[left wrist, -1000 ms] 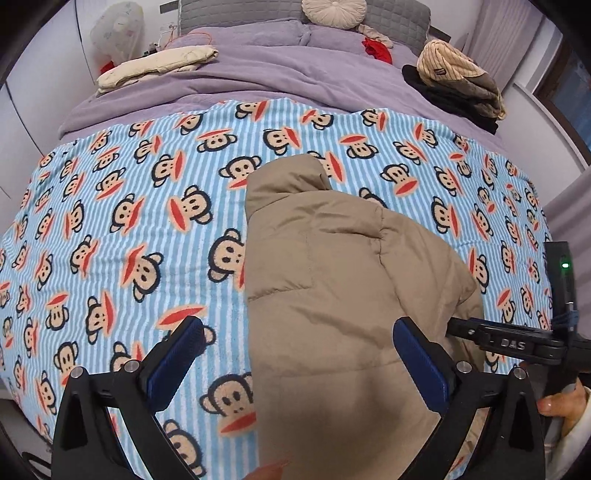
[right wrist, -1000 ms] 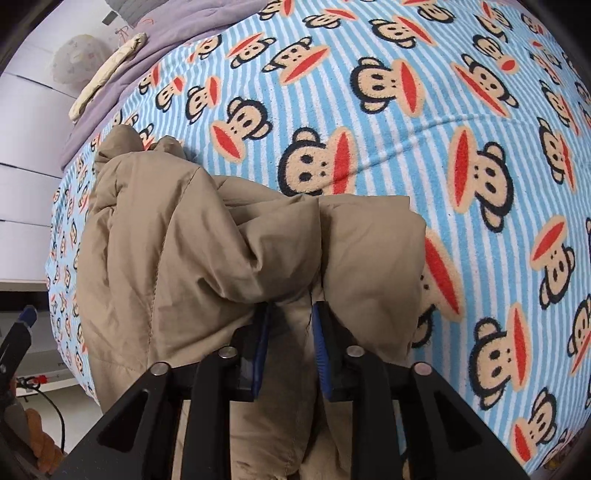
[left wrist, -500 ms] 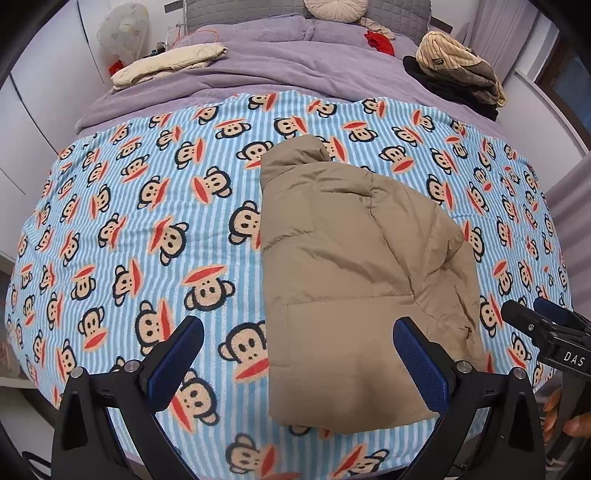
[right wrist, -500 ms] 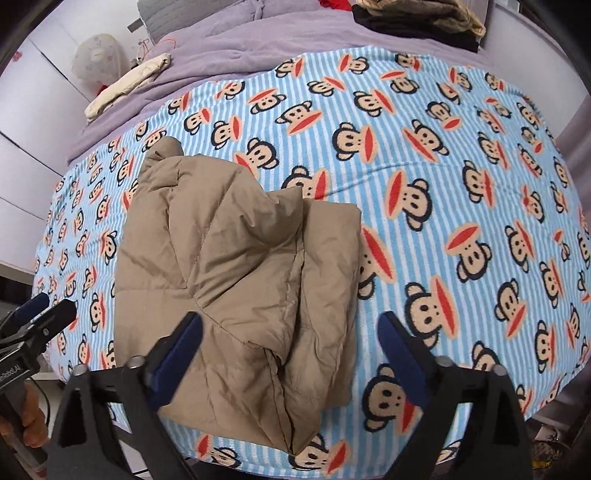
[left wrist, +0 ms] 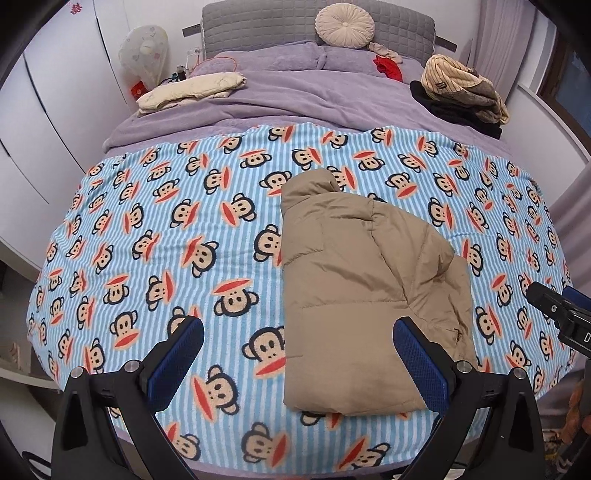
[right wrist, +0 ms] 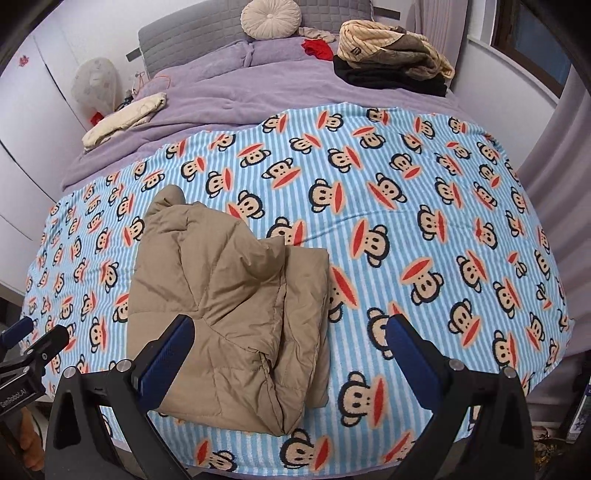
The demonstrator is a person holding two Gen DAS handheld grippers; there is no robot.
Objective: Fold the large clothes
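Observation:
A tan padded jacket (left wrist: 362,295) (right wrist: 229,302) lies folded into a long bundle on the blue striped monkey-print blanket (left wrist: 166,240) (right wrist: 424,206), near the bed's front edge. My left gripper (left wrist: 295,354) hangs open above the blanket, its right finger over the jacket's lower right part. High over the bed, my right gripper (right wrist: 288,347) is open too, its left finger above the jacket's lower left corner. Neither gripper touches the cloth. The other gripper shows at the edge of each view: the right gripper (left wrist: 561,314) and the left gripper (right wrist: 29,343).
Folded cream cloth (left wrist: 192,90) lies on the purple duvet (left wrist: 295,99) at back left. A pile of striped and black clothes (left wrist: 461,92) sits at back right, with a red item (left wrist: 388,70) and a round cushion (left wrist: 345,26) by the headboard. White wardrobe doors (left wrist: 55,110) stand left.
My right gripper let go of the jacket's fold, opened wide and rose away from it. Both grippers pulled up and back, so the whole bed now shows.

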